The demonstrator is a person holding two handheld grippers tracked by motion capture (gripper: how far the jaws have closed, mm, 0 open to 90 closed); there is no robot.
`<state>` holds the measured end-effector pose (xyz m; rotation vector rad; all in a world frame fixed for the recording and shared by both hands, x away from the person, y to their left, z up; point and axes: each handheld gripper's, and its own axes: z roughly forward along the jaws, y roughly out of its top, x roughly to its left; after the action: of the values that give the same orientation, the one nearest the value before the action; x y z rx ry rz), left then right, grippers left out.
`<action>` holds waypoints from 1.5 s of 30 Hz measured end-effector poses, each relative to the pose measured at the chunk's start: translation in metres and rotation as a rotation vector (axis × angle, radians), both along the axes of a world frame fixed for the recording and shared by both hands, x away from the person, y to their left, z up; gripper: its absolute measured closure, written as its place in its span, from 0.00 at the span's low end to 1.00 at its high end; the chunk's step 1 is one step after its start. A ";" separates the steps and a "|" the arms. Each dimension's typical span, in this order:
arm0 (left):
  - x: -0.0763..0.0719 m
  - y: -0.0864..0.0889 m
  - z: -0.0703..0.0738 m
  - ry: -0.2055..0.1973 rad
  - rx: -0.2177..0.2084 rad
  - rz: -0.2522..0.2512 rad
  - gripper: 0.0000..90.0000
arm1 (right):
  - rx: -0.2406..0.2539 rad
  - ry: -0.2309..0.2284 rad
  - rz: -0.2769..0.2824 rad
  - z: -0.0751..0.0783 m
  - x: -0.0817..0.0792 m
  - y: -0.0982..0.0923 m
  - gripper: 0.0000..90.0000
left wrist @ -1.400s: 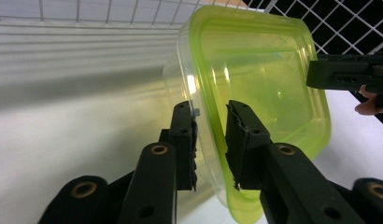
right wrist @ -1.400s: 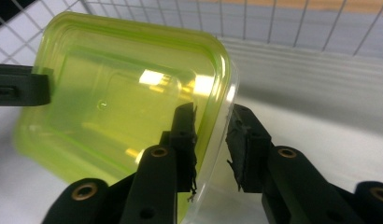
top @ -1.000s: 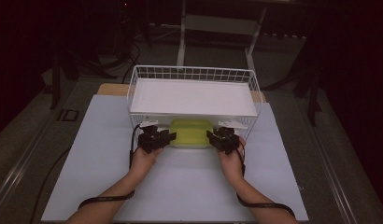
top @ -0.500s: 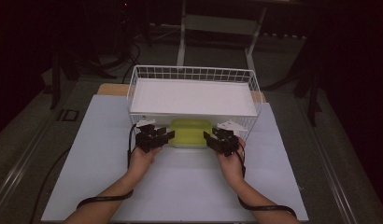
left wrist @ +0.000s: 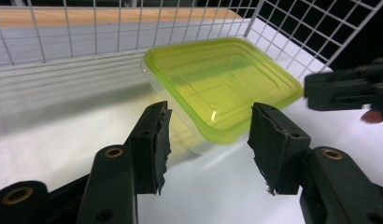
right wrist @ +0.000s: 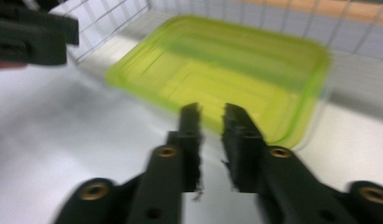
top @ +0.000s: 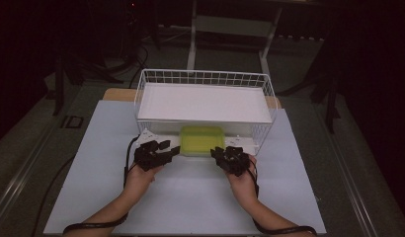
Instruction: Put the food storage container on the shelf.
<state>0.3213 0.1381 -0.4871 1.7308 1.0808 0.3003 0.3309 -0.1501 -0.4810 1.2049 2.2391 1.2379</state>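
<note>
Left gripper (left wrist: 206, 140) jaws released, right gripper (right wrist: 210, 135) jaws nearly clenched on nothing, both just short of the green-lidded box's (top: 202, 139) near edge.

Two bare forearms enter from the bottom of the high view, no sleeves on them. Each hand carries a black gripper – the left gripper (top: 153, 154) at lower left of centre, the right gripper (top: 231, 159) at lower right of centre – and a black cable trails from each back along the arm. In the gripper views the jaws are matt black bars with brass-coloured rivet rings at their pivots; the dark foam pads (left wrist: 160, 140) are ragged and torn along their edges.
</note>
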 end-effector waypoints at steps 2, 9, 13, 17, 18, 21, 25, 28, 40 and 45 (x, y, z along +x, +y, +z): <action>-0.005 0.002 0.000 -0.001 0.010 -0.006 0.43 | -0.023 0.014 0.026 -0.003 -0.002 0.003 0.99; -0.016 0.013 -0.009 -0.048 0.003 -0.069 0.29 | -0.058 0.053 0.078 -0.017 -0.009 0.016 1.00; -0.015 0.013 -0.014 -0.073 0.025 -0.113 0.14 | -0.071 0.067 0.089 -0.023 -0.008 0.025 1.00; -0.015 0.013 -0.017 -0.066 0.038 -0.091 0.00 | -0.090 0.062 0.084 -0.028 -0.004 0.032 1.00; -0.015 0.014 -0.018 -0.065 0.026 -0.092 0.00 | -0.097 0.053 0.082 -0.028 -0.002 0.033 1.00; -0.015 0.015 -0.020 -0.067 0.003 -0.084 0.00 | -0.097 0.053 0.064 -0.030 0.004 0.036 1.00; -0.016 0.016 -0.020 -0.082 -0.012 -0.073 0.00 | -0.103 0.049 0.047 -0.032 0.013 0.037 1.00; -0.017 0.016 -0.022 -0.082 -0.009 -0.073 0.01 | -0.092 0.057 0.026 -0.034 0.022 0.038 1.00; -0.017 0.013 -0.025 -0.088 -0.014 -0.099 0.01 | -0.096 0.044 -0.033 -0.037 0.047 0.041 1.00; -0.018 0.012 -0.026 -0.095 -0.009 -0.101 0.01 | -0.097 0.029 -0.041 -0.036 0.057 0.043 1.00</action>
<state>0.3037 0.1505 -0.5127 1.7388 0.9217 0.3109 0.3883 -0.1067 -0.5174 1.2336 2.2554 1.0899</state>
